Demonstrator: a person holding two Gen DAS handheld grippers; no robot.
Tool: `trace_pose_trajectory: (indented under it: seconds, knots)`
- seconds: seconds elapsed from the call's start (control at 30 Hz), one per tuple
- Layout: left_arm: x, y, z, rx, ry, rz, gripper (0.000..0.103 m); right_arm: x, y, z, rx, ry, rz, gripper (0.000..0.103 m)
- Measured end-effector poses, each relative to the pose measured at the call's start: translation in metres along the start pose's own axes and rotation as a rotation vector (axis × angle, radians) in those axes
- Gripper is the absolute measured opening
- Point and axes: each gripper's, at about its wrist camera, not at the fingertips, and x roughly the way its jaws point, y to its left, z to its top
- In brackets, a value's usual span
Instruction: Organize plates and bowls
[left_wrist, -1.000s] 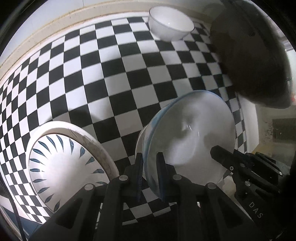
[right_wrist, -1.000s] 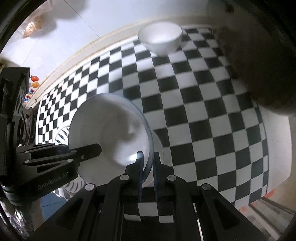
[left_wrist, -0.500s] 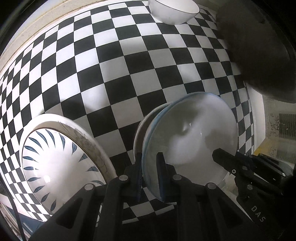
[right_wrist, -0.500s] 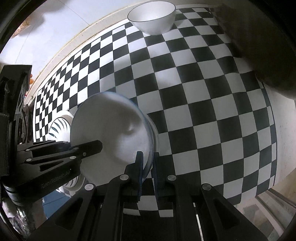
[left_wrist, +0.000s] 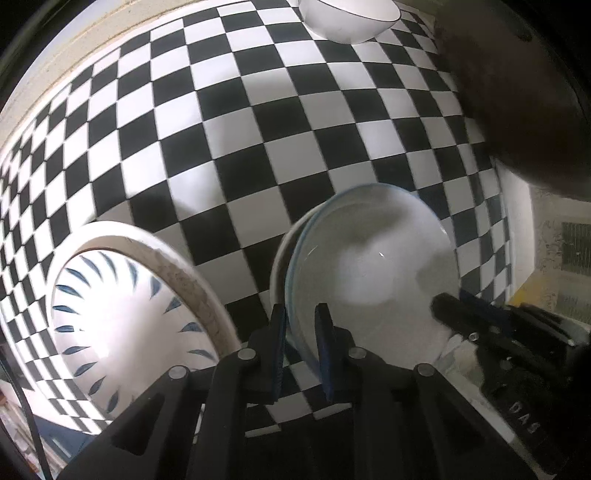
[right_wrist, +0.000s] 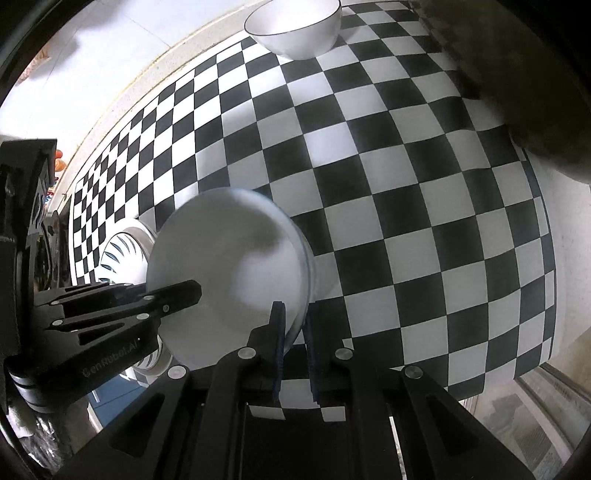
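Both grippers point down over the checkered tabletop (left_wrist: 258, 155), and I have a white bowl (left_wrist: 373, 280) pinched between them at opposite sides of its rim. The left gripper (left_wrist: 301, 350) is closed on the near-left edge of the bowl, blue pads either side of the thin rim; its jaws have just been opening a touch, yet the rim sits between the pads. The right gripper (right_wrist: 293, 347) is clamped on the opposite rim, seen in its own view with the bowl's wall between its pads. From the left wrist view the right gripper's black fingers (left_wrist: 476, 317) reach in over the bowl's far edge. The bowl appears tilted, with a second white rim showing just behind it on the left; whether that is a separate dish I cannot tell. A blue-patterned plate (left_wrist: 122, 317) lies on the tabletop just to the bowl's left, not touching the grippers. A second white bowl with a dark rim line (right_wrist: 295, 29) sits upright near the far edge of the tabletop, well apart. A dark blurred shape (left_wrist: 524, 92) fills the upper right corner.
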Motion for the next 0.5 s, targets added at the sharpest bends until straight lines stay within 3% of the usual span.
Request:
trace_pose_trajectory:
  seconds: [0.37,0.5]
  knots:
    - [-0.019,0.014,-0.002,-0.028,-0.026,0.005,0.015,-0.017,-0.004,0.005,0.0,-0.023,0.023,0.012]
    - [-0.057,0.019,0.015,-0.044,-0.137,0.014,0.016,-0.036,-0.007,0.026,-0.002,-0.047,0.01,0.014]
